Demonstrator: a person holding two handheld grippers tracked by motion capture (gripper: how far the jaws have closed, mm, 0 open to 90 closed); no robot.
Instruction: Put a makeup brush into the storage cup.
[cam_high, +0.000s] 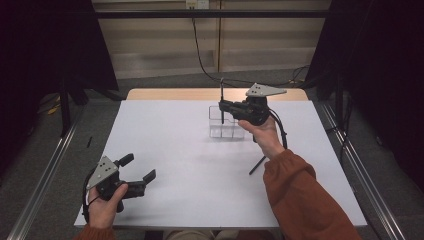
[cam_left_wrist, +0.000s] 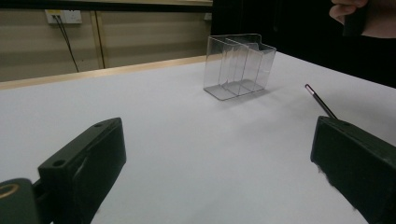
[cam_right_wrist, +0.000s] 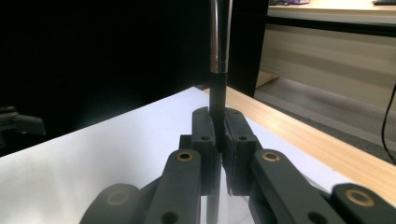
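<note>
Pen (cam_high: 222, 97) stands upright, pinched between the closed jaws of your right gripper (cam_high: 223, 106), directly over the clear compartmented holder (cam_high: 226, 126) at twelve o'clock on the white table (cam_high: 165, 150). In the right gripper view the black barrel (cam_right_wrist: 217, 93) is clamped low, with its long upper part above the pads. Whether the tip has entered a compartment cannot be told. Your left gripper (cam_high: 137, 167) rests at seven o'clock with its jaws wide apart, holding nothing. A second pen (cam_high: 258, 165) lies on the table at four o'clock, well apart from the holder. Risks: the light holder could tip or slide if the tip catches a divider, and the pen could pivot in so narrow a pinch, missing its slot on release.
</note>
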